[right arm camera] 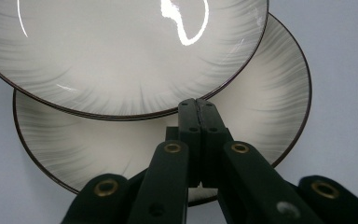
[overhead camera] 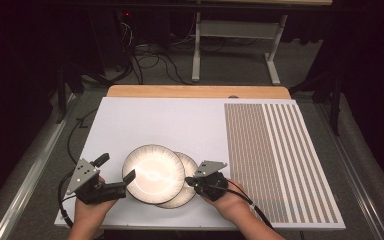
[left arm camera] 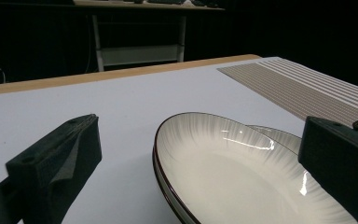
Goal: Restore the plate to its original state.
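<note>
Two round white china plates with thin dark rims lie on the white board that covers the table (overhead camera: 180, 125). The top plate (overhead camera: 153, 173) sits partly over the bottom plate (overhead camera: 184, 192), so they overlap like two coins, close to the person's edge of the board.

The left gripper (overhead camera: 116, 172) is spread wide. In the left gripper view its two black jaws stand on either side of the top plate's near rim, one over bare board and one over the plate, and they do not squeeze it yet. The right gripper (overhead camera: 190, 181) has its jaws pressed together, with nothing between them. In the right gripper view the tips sit above the bottom plate (right arm camera: 279, 93), right where the top plate's edge (right arm camera: 121, 51) crosses it.

I think this is the start of lifting or sliding the top plate. Next, the left jaws need to close on that rim. The right gripper could press down on the lower plate to keep it from sliding. The china looks slippery, so the pinch must be firm.
</note>
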A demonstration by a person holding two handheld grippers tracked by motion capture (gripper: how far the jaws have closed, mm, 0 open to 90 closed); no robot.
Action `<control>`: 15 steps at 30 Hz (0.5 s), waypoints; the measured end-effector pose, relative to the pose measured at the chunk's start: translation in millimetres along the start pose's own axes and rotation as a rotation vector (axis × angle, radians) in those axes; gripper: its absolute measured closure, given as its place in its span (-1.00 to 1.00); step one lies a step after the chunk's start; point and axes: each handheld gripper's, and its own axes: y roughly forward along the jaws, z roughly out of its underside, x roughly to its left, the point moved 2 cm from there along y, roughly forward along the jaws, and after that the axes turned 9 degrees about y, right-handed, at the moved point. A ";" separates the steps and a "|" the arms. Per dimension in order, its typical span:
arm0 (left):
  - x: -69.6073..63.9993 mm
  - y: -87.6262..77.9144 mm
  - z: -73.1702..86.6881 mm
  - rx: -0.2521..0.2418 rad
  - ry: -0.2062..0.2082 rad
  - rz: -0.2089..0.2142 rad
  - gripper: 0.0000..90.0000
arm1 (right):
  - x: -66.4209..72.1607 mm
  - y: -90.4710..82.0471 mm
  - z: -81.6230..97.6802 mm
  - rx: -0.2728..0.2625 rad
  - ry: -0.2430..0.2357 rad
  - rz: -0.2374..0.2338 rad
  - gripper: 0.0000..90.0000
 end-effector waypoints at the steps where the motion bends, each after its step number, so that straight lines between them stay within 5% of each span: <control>1: -0.1 0.1 0.0 0.000 0.000 0.000 -1.00 | 0.1 -0.3 -0.1 -0.001 0.004 -0.001 1.00; 15: 0.0 0.1 0.0 0.002 -0.003 0.003 -1.00 | -2.5 -3.6 -0.4 -0.003 0.011 0.009 1.00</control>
